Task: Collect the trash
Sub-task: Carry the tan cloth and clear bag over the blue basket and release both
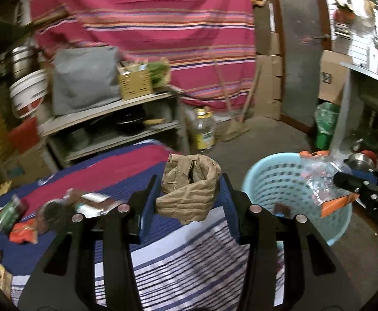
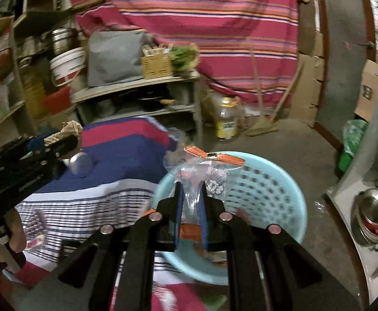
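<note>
Nearest my left lens are the two blue-padded fingers of the left gripper (image 1: 189,189), closed onto a crumpled brown paper bag (image 1: 189,186). The bag sits crosswise between the pads, its long axis running roughly fingertip to fingertip, with the torn open end turned upward and away from me. It hangs clear above the striped cloth (image 1: 178,259) covering the table, and left of the basket, not yet over it. I judge it is held high so that it can be carried sideways to the rim without snagging the cloth.

In the right view, the right gripper (image 2: 191,202) is clamped on a clear plastic wrapper (image 2: 201,176) with orange ends. The wrapper stands upright between the pads, long axis pointing forward along the fingers, one orange strip at the far end and the other back near the base of the fingers. It is directly above the mouth of the light blue basket (image 2: 272,189), which stands on the floor beside the table. That position suggests release is the next step; an early release near the rim could let so light a wrapper drift outside.

More wrappers (image 1: 22,230) lie on the cloth at the left, uncollected. Blur hides their detail.
</note>
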